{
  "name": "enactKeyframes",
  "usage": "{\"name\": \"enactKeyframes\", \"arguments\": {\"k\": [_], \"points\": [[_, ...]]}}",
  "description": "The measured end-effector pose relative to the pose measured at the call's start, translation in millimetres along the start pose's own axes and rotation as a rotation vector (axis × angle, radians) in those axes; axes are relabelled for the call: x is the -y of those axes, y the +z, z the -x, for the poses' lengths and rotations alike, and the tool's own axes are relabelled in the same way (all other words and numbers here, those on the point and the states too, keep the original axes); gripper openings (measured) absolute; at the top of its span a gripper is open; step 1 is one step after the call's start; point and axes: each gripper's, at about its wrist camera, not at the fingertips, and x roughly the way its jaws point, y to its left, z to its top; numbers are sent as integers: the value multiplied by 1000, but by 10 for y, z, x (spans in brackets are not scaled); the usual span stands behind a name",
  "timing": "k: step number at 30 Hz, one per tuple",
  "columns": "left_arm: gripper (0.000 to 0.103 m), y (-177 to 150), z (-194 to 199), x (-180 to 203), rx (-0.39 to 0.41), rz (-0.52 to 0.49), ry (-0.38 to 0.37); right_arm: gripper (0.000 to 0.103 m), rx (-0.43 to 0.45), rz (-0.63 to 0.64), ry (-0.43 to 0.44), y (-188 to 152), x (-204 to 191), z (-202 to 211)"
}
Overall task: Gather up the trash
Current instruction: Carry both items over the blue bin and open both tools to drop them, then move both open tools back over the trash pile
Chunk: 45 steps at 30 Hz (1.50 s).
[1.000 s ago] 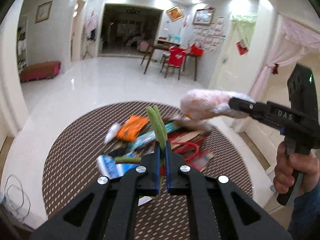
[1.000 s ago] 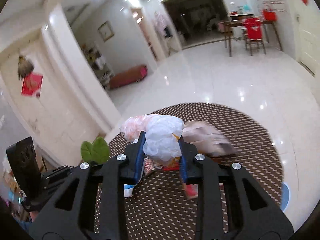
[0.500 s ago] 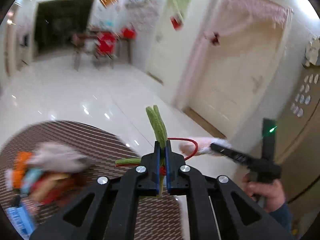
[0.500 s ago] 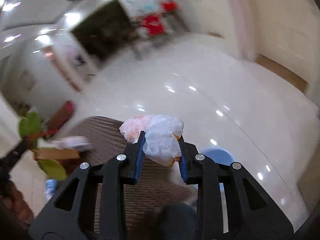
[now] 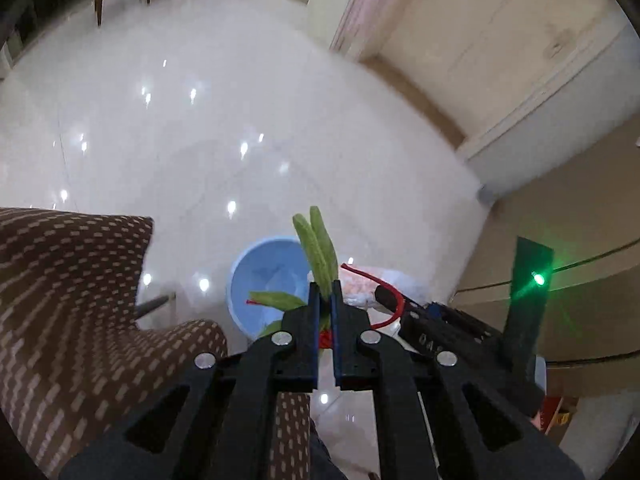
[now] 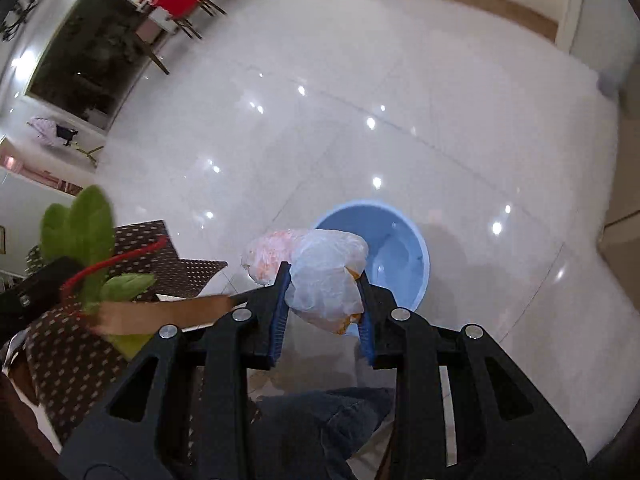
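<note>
The right gripper (image 6: 322, 308) held a crumpled plastic bag (image 6: 324, 276) between part-closed jaws above the blue bin (image 6: 404, 256) on the floor; released early, the light bag would likely drift past the rim. The left gripper (image 5: 325, 300), nearly closed, pinched green leaves (image 5: 318, 252) with red string (image 5: 384, 280). The bin looked almost empty.

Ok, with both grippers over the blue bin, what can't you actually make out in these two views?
- Blue bin, right wrist view: near rim hidden behind the plastic bag in the right gripper.
- Left wrist view: the bin's right side is hidden by the green leaves in the left gripper.
- Whatever the bag contains: only orange patches show through the plastic.
- Brown strip, right wrist view: motion-blurred, unidentifiable.
</note>
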Motion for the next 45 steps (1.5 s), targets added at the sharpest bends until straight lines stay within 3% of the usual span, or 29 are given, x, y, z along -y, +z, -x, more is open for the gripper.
{"name": "enactKeyframes", "arguments": {"k": [5, 7, 9, 13, 16, 18, 24, 29, 34, 38, 42, 45], "points": [[7, 266, -532, 43, -118, 16, 38, 34, -45, -85, -1, 52, 158, -283], [24, 309, -698, 77, -174, 16, 26, 40, -59, -110, 1, 22, 150, -355], [62, 289, -751, 107, -179, 17, 48, 56, -70, -143, 21, 7, 227, -365], [75, 278, -879, 31, -156, 1, 85, 68, -75, -171, 55, -52, 303, -428], [77, 272, -786, 18, -146, -4, 119, 87, -63, -181, 79, -69, 274, -385], [78, 267, -651, -6, -112, -4, 135, 97, -44, -187, 82, -98, 277, -303], [81, 151, 100, 58, 59, -48, 171, 97, 50, -137, 26, -120, 137, 22], [85, -158, 907, 248, 273, -116, 223, 97, 159, -53, 14, -146, -132, 584], [90, -543, 1635, 353, 465, -121, 272, 97, 291, 32, 39, -238, -532, 1219], [90, -859, 2072, 328, 562, -127, 322, 97, 370, 92, 78, -328, -841, 1625], [91, -1148, 2452, 261, 608, -99, 297, 97, 414, 167, 120, -491, -1151, 1913], [91, -1382, 2700, 162, 636, -81, 337, 97, 438, 224, 150, -648, -1371, 2055]]}}
